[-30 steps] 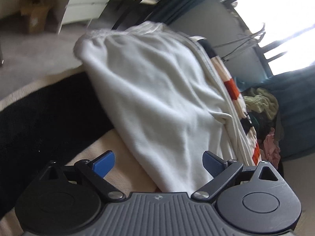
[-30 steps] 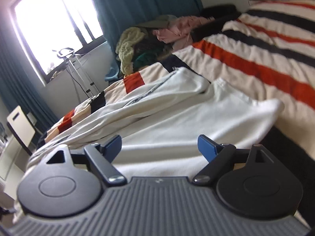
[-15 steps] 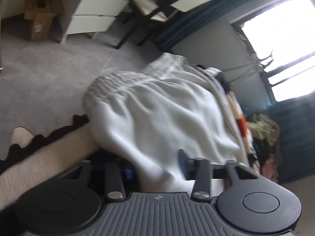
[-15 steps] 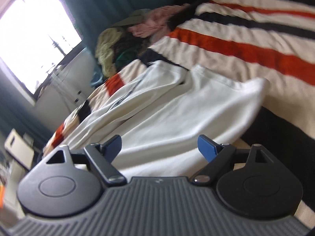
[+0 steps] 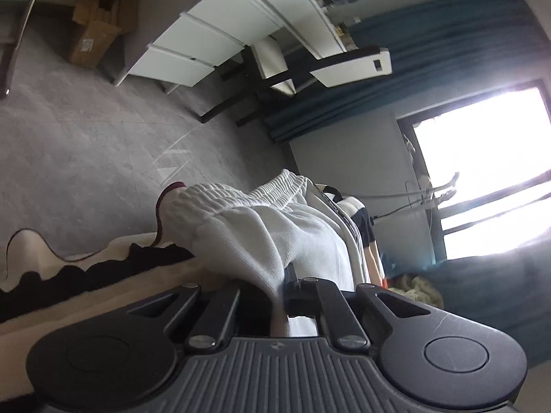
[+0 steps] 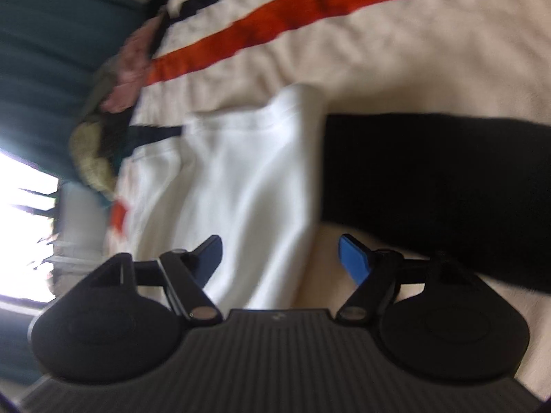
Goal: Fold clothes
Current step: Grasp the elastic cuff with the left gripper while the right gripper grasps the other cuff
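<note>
Left gripper (image 5: 279, 296) clenched on a bunched fold of the white sweatpants (image 5: 261, 237). Right gripper (image 6: 279, 258) spread wide, hovering above the same sweatpants (image 6: 241, 186) lying on the striped blanket (image 6: 413, 69).

Nothing legible anywhere here. The cardboard box (image 5: 98, 31) on the floor in the left wrist view carries a pale label, but its print is far too small to make out. A tiny mark sits on the ribbed body of each gripper, unreadable in both views, and the right wrist view is blurred throughout.
</note>
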Available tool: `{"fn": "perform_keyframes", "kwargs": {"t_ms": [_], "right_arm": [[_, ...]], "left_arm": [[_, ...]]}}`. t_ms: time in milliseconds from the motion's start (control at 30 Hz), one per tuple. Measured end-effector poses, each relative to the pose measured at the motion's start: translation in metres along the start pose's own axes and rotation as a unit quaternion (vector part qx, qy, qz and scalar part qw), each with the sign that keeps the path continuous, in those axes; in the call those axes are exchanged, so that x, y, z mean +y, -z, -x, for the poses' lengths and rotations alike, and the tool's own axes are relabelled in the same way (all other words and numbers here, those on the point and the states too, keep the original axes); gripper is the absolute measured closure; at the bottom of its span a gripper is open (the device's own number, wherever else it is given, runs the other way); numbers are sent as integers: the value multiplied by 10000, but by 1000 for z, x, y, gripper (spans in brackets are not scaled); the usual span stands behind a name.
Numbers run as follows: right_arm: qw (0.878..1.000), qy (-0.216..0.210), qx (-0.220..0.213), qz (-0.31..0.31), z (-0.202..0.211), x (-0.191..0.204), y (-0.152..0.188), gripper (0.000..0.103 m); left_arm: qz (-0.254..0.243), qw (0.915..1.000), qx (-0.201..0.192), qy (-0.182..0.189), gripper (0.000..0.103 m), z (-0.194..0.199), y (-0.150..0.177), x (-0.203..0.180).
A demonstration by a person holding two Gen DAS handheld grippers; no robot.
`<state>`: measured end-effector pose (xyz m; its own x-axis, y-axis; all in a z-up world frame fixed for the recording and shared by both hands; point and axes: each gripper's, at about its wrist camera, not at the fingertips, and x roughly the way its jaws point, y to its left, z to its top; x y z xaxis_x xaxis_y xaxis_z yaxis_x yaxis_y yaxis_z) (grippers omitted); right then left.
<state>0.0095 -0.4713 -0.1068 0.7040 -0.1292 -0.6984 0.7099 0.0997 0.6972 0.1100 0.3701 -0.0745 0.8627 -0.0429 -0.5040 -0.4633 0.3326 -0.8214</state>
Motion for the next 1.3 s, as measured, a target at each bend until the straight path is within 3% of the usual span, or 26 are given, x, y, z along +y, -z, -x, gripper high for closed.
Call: {"fn": "perform_keyframes", "kwargs": {"t_ms": [100, 200, 267, 300, 400, 467, 633, 800, 967, 1133, 1300], "right_arm": [[9991, 363, -56, -209, -10, -10, -6, 40], [9988, 198, -201, -399, -17, -11, -16, 42], [9986, 76, -418, -303, -23, -7, -28, 62], [9981, 67, -570, -244, -25, -5, -32, 78], [9960, 2, -888, -69, -31, 1, -40, 95], [9952, -149, -967, 38, -26, 6, -41, 96], [9894, -660, -1259, 299, 8, 20, -41, 97], [9806, -1103, -1497, 614, 38, 38, -44, 98], [9765, -865, -1666, 1059, -5, 116, -52, 97], [9696, -623, -1831, 1501, -49, 193, -60, 97], [9599, -380, -1990, 1939, -93, 270, -67, 97]], "left_arm": [[-190, 9998, -52, -84, 97, 4, 0, -4], [-388, 9991, -114, -129, 97, 1, 3, -9], [-453, 9987, -131, -172, 97, -2, 5, -11], [-534, 9982, -139, -223, 97, -5, 5, -14], [-852, 9952, -184, -449, 97, -16, 9, -23], [-832, 9950, -208, -513, 97, -18, 12, -26], [-275, 9992, -160, -234, 97, -5, 6, -19], [-551, 9978, -294, -202, 97, 13, -2, -38], [-791, 9958, -435, -153, 97, 4, -15, -91], [-1038, 9930, -546, -157, 97, -44, -34, -168], [-1519, 9864, -480, -412, 97, -144, -43, -252]]}}
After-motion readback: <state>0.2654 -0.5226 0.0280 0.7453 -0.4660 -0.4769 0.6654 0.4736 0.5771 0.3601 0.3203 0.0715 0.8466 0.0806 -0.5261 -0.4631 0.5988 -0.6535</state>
